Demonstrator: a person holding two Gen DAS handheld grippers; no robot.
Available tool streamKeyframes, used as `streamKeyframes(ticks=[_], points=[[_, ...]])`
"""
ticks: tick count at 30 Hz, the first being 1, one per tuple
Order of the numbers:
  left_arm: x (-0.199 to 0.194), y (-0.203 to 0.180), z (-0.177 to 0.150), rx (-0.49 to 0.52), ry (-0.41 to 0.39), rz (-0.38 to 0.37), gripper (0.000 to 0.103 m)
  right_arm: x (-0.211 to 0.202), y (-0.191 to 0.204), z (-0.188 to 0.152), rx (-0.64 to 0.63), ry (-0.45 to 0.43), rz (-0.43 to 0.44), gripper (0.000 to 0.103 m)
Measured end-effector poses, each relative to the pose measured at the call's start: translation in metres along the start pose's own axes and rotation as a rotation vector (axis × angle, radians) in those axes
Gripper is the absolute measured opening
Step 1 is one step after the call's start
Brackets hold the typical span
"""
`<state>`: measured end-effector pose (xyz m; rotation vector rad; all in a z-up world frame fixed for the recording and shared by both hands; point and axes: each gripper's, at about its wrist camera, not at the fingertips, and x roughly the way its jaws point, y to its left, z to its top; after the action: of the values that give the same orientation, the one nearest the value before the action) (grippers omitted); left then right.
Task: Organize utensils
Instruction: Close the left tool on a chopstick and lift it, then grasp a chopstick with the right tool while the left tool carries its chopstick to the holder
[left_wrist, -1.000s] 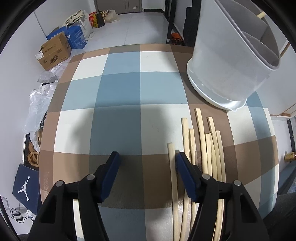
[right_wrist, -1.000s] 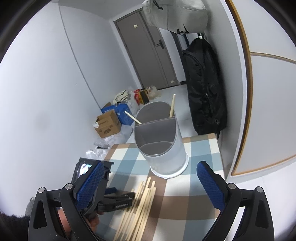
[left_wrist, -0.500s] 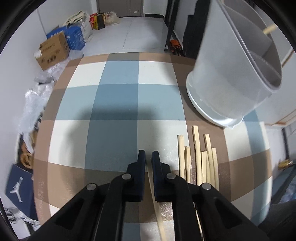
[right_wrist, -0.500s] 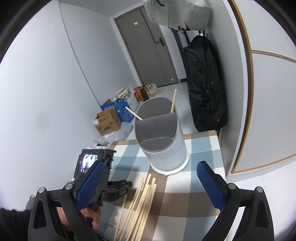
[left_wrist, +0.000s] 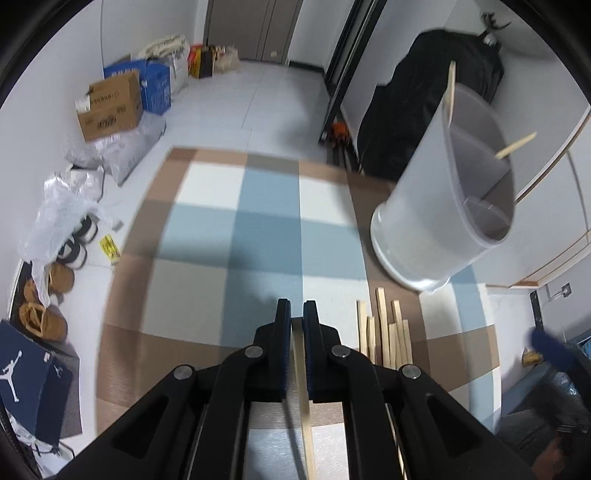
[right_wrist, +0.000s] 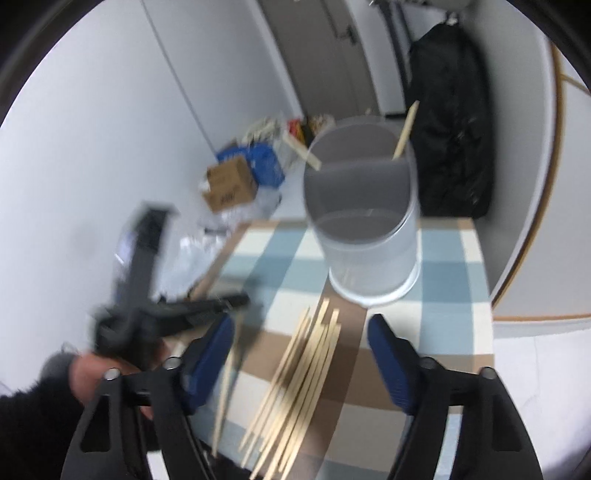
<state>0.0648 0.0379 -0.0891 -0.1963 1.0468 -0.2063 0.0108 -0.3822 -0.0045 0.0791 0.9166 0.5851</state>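
Chopstick (left_wrist: 303, 398), lower end cut off, clamped in left hand-held gripper (left_wrist: 294, 314); right closing, empty.

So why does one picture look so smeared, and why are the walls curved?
Right wrist view: motion blur, worst on the left gripper and the hand holding it; the chopsticks are soft too. Left wrist view: sharper, slight smear at the tablecloth's edges. Both views: fisheye lenses bend straight walls and leave dark corners.

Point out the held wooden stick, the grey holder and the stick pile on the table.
held wooden stick (left_wrist: 300, 363), left wrist view, shaft between the fingers.
grey holder (right_wrist: 369, 254), right wrist view, outer wall.
stick pile (right_wrist: 303, 373), right wrist view, middle of the bundle.
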Motion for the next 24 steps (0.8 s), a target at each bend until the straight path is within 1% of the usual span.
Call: streamKeyframes(ticks=[1, 2, 5, 7, 8, 10, 12, 16, 18, 22, 24], points=[[-0.004, 0.002, 0.001, -0.01, -0.011, -0.019, 0.002, 0.007, 0.003, 0.0, -0.013, 0.021, 0.0, 0.062], [-0.007, 0.005, 0.003, -0.022, -0.022, -0.039, 0.002, 0.014, 0.006, 0.001, -0.027, 0.042, 0.0, 0.061], [-0.011, 0.012, 0.008, -0.039, -0.051, -0.06, 0.002, 0.036, 0.012, 0.002, -0.032, 0.092, 0.015, 0.055], [-0.011, 0.021, 0.012, -0.068, -0.052, -0.087, 0.002, 0.049, 0.014, 0.002, -0.033, 0.117, 0.018, 0.048], [-0.009, 0.028, 0.016, -0.083, -0.049, -0.1, 0.002, 0.059, 0.016, 0.003, -0.035, 0.135, 0.011, 0.046], [-0.01, 0.035, 0.02, -0.1, -0.062, -0.105, 0.002, 0.072, 0.018, 0.004, -0.042, 0.162, 0.001, 0.04], [-0.012, 0.041, 0.024, -0.106, -0.076, -0.109, 0.002, 0.085, 0.021, 0.006, -0.058, 0.184, -0.013, 0.038], [-0.015, 0.045, 0.027, -0.099, -0.095, -0.1, 0.002, 0.112, 0.026, 0.011, -0.097, 0.231, -0.053, 0.036], [-0.018, 0.048, 0.027, -0.101, -0.096, -0.111, 0.002, 0.126, 0.025, 0.014, -0.118, 0.261, -0.086, 0.033], [-0.025, 0.051, 0.028, -0.109, -0.103, -0.127, 0.002, 0.145, 0.022, 0.019, -0.134, 0.308, -0.116, 0.031], [-0.027, 0.051, 0.029, -0.11, -0.108, -0.134, 0.002, 0.152, 0.022, 0.02, -0.14, 0.321, -0.118, 0.03]])
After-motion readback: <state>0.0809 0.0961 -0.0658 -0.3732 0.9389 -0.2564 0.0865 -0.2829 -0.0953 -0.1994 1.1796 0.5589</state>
